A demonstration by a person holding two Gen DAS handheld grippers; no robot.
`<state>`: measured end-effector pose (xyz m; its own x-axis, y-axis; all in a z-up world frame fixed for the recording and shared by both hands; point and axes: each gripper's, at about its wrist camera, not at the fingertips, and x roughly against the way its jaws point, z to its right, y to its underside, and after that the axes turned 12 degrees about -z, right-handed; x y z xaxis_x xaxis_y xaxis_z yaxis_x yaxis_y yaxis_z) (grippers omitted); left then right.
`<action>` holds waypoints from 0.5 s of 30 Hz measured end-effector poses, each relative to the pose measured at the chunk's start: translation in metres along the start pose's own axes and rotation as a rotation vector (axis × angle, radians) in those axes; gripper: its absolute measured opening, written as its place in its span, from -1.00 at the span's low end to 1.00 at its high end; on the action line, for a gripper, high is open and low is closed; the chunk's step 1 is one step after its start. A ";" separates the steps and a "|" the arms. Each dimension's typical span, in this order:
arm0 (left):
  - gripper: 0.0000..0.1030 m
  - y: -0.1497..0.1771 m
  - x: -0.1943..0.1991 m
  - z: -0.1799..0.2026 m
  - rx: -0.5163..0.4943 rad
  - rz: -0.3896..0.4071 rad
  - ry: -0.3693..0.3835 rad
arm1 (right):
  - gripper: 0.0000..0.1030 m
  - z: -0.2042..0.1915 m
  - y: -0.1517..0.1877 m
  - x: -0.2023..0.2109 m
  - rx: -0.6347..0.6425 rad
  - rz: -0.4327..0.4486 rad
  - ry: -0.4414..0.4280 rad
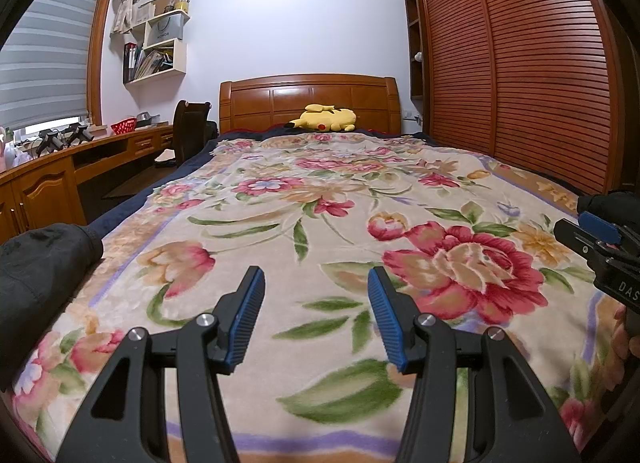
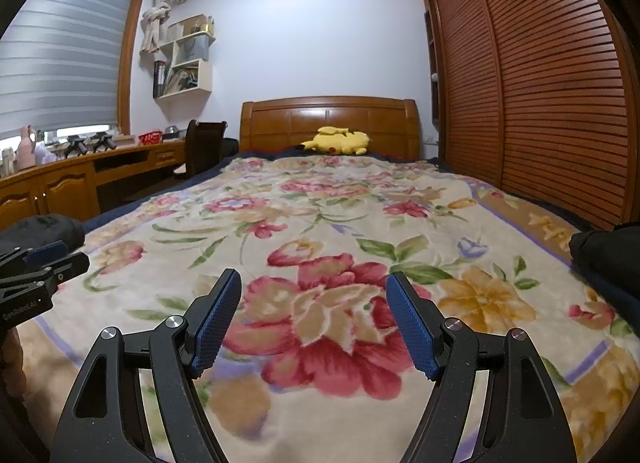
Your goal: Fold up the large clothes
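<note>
A dark garment (image 1: 44,275) lies in a bunched heap on the left edge of the bed, off to the left of the left gripper (image 1: 316,283) and slightly ahead of its jaws. Whether this heap is loosely piled or already folded cannot be told from its crumpled edge. The left gripper hovers low over a floral blanket (image 1: 320,199), jaws spread wide and holding nothing, pointing up the bed toward a wooden headboard (image 1: 310,103) and a yellow plush toy (image 1: 326,119).

To the right of those jaws, the right gripper (image 2: 316,287) hovers beside it at about the same height, jaws likewise spread wide with nothing between them, only blanket flowers showing in the gap. Further right again, at the right edge of the bed, a second dark fabric mass (image 2: 604,259) lies to the right of the right jaws; only its edge shows.

The stretch of blanket directly ahead of both pairs of jaws carries no clothing. The left-hand dark garment is nearer the left gripper, the right-hand mass nearer the right gripper. The left heap appears to run lengthwise along the bed's edge, roughly parallel to the way the jaws point, so reaching it would mean a sideways turn rather than a forward push.
</note>
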<state>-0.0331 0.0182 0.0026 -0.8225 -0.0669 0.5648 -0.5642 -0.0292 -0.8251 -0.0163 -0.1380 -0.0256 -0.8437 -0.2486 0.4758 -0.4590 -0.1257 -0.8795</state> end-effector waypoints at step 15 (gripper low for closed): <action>0.02 0.000 0.000 0.000 0.000 0.001 0.002 | 0.49 0.001 0.000 -0.001 0.001 -0.001 0.000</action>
<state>-0.0333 0.0177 0.0023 -0.8234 -0.0645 0.5638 -0.5632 -0.0288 -0.8258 -0.0154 -0.1385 -0.0257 -0.8429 -0.2489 0.4771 -0.4599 -0.1270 -0.8788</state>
